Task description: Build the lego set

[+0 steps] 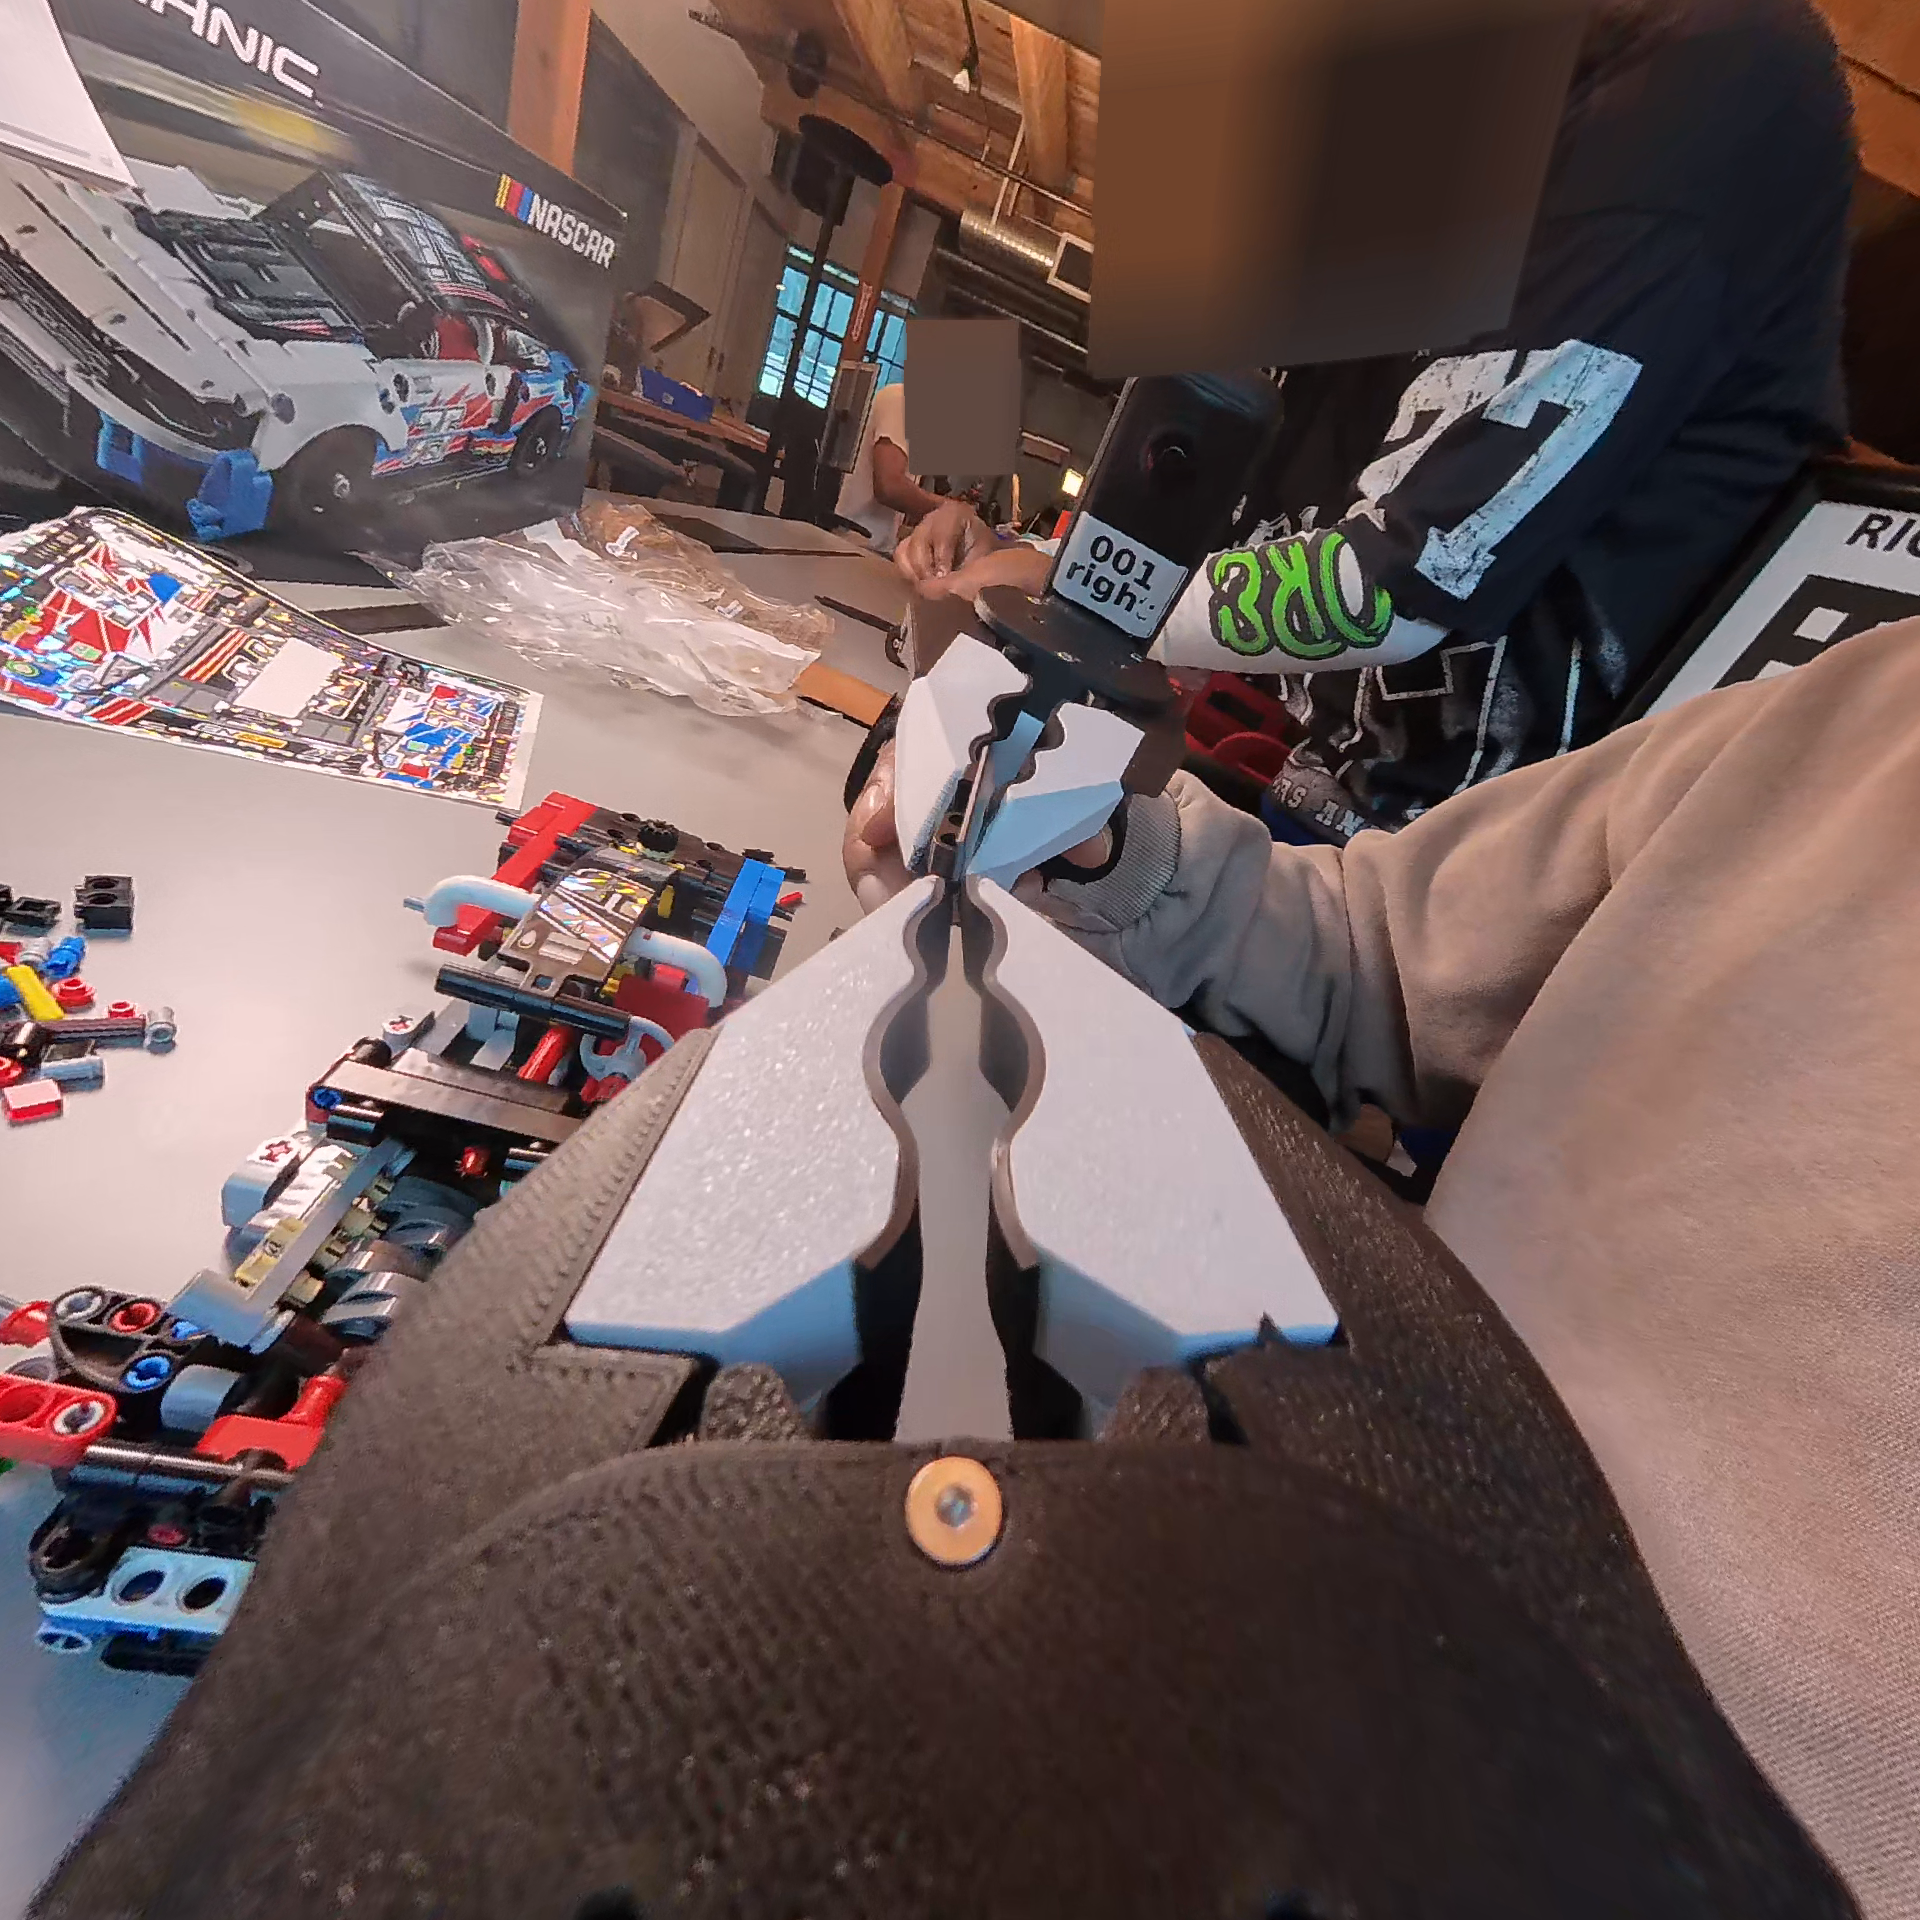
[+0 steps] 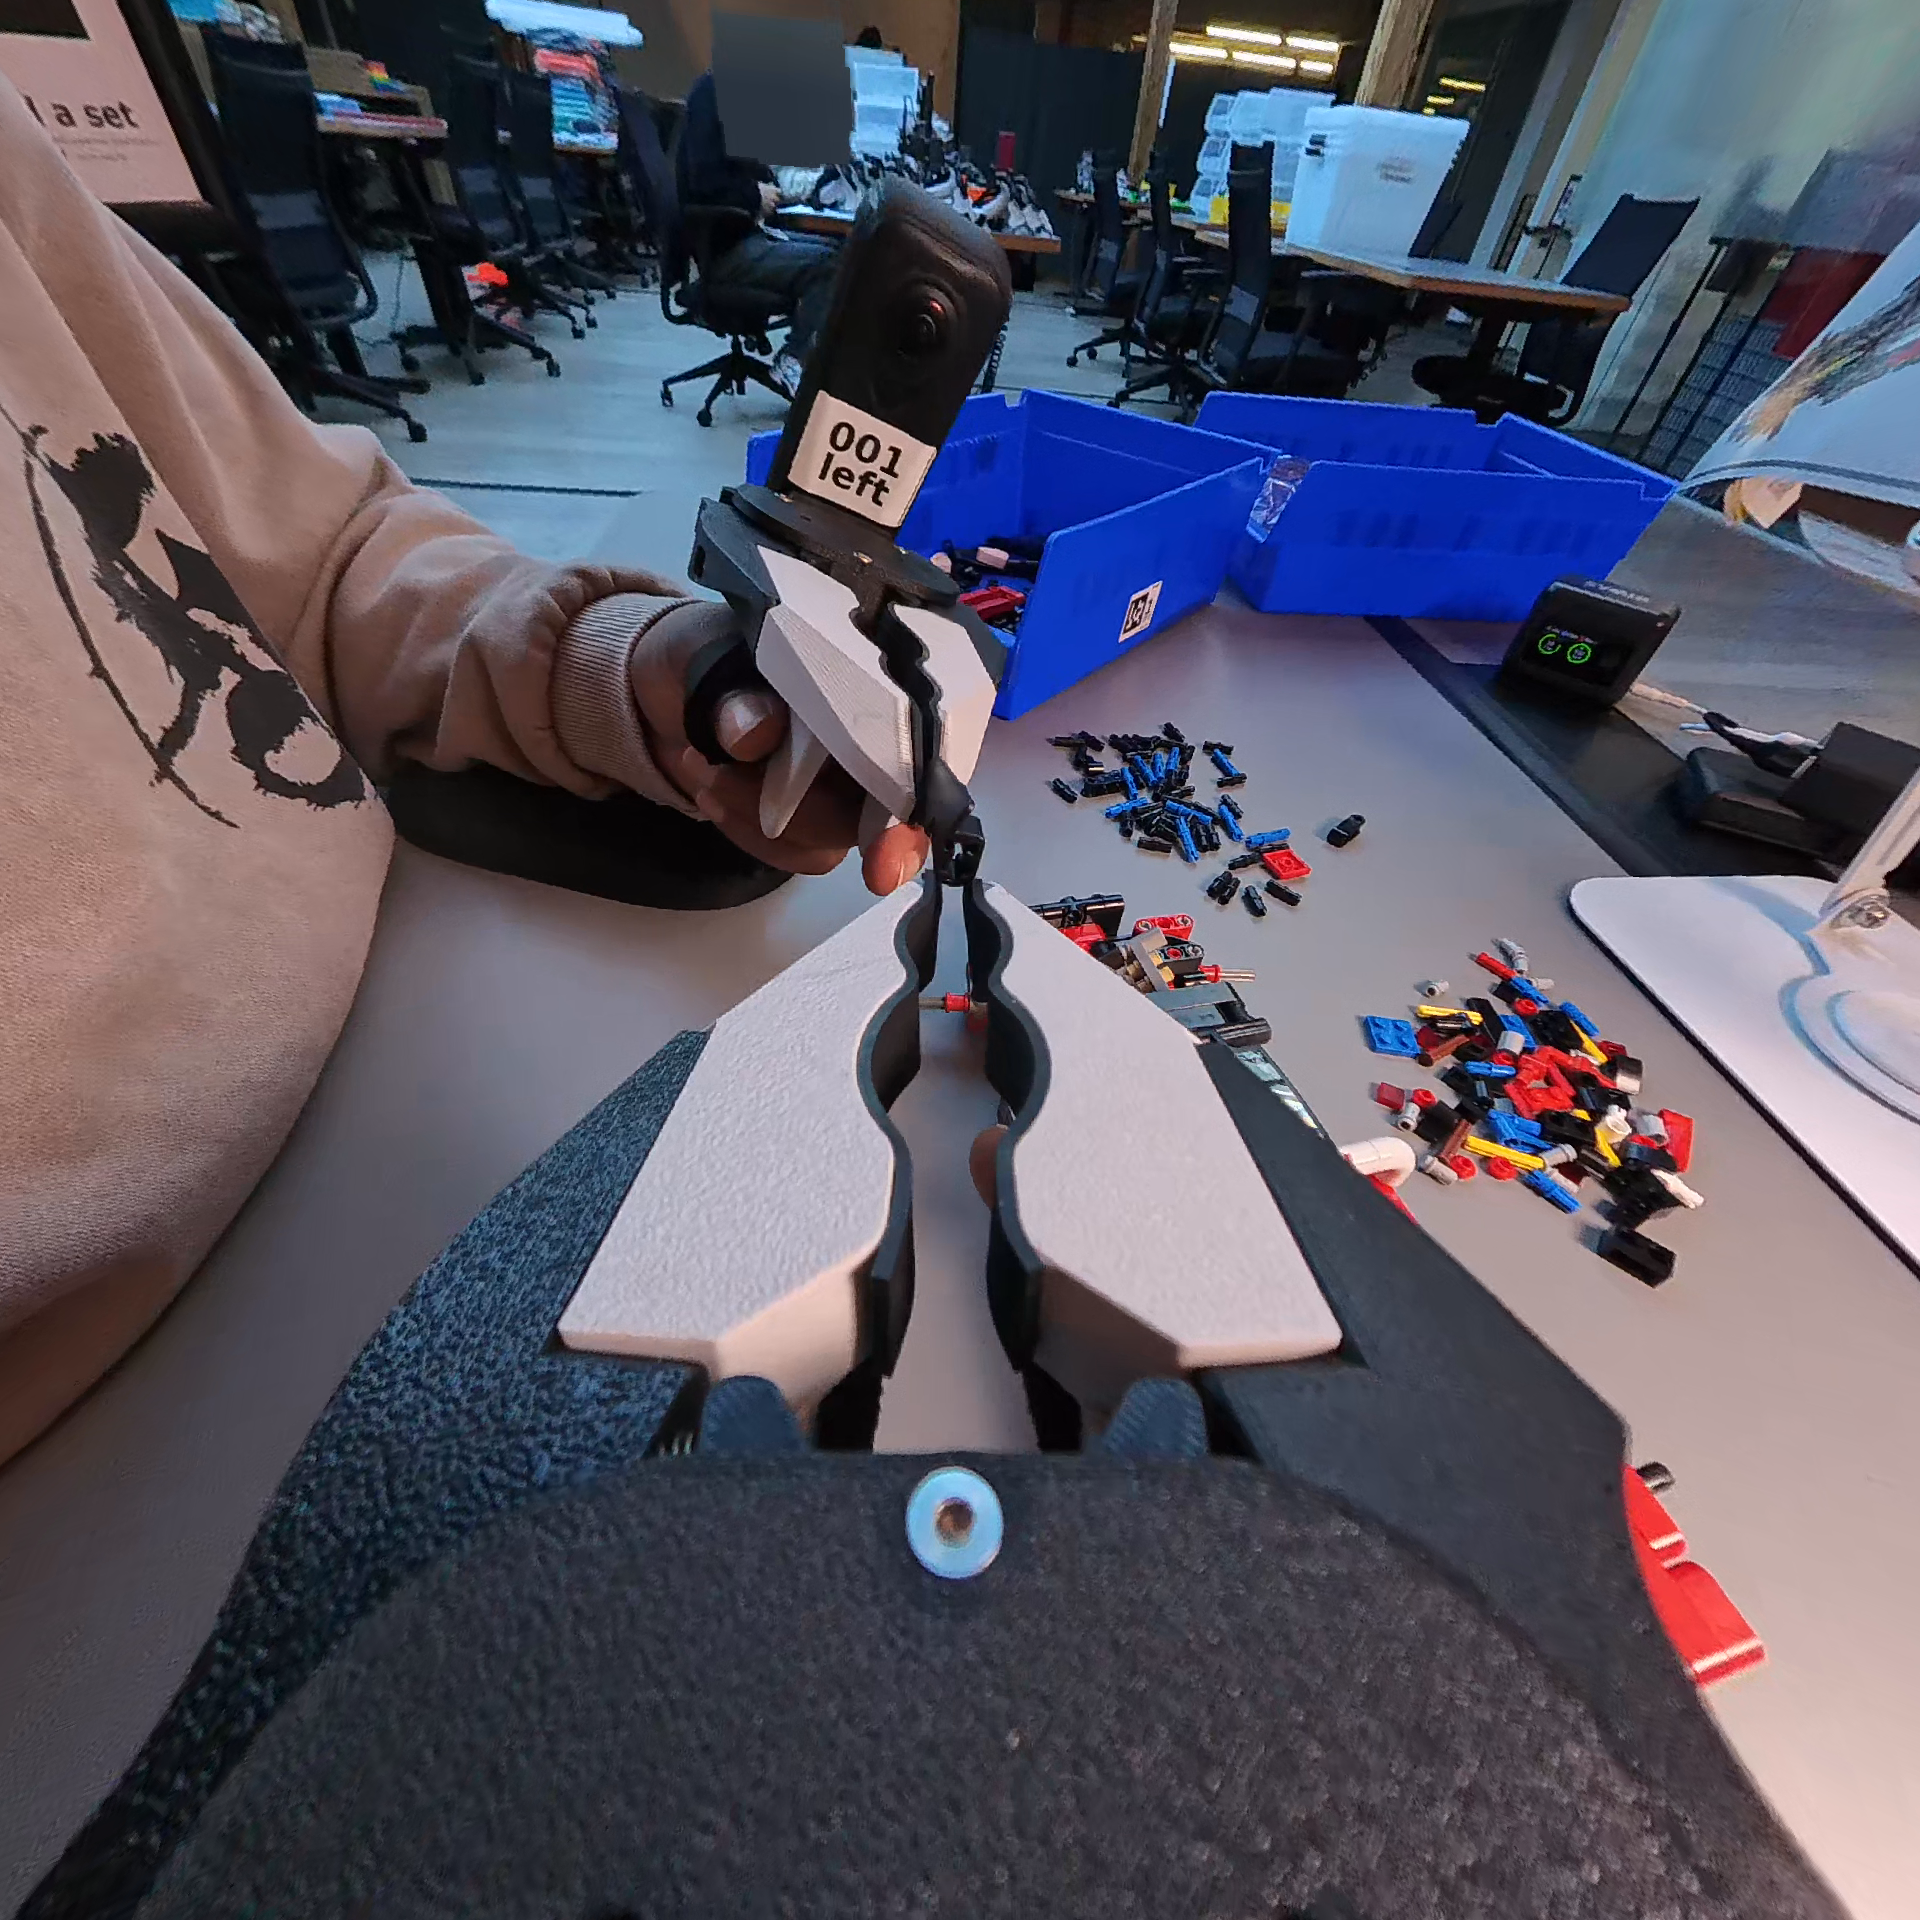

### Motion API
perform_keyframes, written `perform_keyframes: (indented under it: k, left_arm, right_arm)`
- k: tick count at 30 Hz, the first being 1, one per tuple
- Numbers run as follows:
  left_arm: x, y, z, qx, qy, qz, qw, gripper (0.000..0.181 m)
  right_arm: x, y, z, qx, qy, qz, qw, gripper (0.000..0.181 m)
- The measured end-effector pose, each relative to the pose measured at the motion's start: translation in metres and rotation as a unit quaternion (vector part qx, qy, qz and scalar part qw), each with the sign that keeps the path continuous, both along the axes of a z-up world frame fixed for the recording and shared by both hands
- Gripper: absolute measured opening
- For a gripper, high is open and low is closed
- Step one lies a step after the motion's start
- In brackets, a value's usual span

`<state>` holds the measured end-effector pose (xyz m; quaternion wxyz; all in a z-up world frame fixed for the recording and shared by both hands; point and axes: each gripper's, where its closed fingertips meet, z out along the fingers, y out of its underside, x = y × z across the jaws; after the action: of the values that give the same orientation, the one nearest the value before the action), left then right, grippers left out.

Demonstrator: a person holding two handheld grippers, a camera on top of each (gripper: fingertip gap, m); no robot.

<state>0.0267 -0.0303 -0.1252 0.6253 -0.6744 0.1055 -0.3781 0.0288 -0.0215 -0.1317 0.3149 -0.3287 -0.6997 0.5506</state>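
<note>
The two grippers met tip to tip above the grey counter [image 2: 623, 1039], sharing one small black lego piece [image 2: 961, 847] between them. The left gripper [image 1: 957, 891] had its fingers drawn narrow, almost touching at the tips, where the black piece sat. The right gripper [image 2: 954, 891] was pinched just as tight on the other end of that piece, and a thin black part hung down into the gap between its fingers.

On the counter lay the half-built car [image 1: 499, 1049] — a long chassis of black, red, blue and grey parts with a shiny stickered panel on top. It sat below and beside the left gripper, not touched by either tool. A sticker sheet [image 1: 239, 665] lay flat beyond it, and the set's box [image 1: 312, 312] stood upright behind that, with crumpled clear bags [image 1: 613, 603] near it.

On the other side a pile of mixed coloured pieces [image 2: 1538, 1101] lay loose, a scatter of small black and blue pins [image 2: 1174, 800] farther back, and blue bins [image 2: 1351, 520] behind those — one holding more parts.
</note>
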Motion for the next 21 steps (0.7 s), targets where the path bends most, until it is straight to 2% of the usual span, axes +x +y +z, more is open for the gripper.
perform_keyframes:
  k: [5, 12, 21]
  left_arm:
    - [-0.006, 0.003, -0.002, -0.017, -0.031, 0.004, 0.999, 0.000]
    - [-0.037, 0.008, 0.006, -0.031, -0.122, 0.033, 0.991, 0.000]
    - [-0.047, 0.009, 0.009, -0.029, -0.142, 0.040, 0.989, 0.000]
  right_arm:
    - [-0.001, 0.004, -0.001, -0.002, 0.002, -0.011, 1.000, 0.006]
    - [0.004, 0.027, 0.009, -0.014, 0.021, -0.051, 0.998, 0.016]
    - [0.005, 0.040, 0.010, -0.022, 0.040, -0.090, 0.995, 0.018]
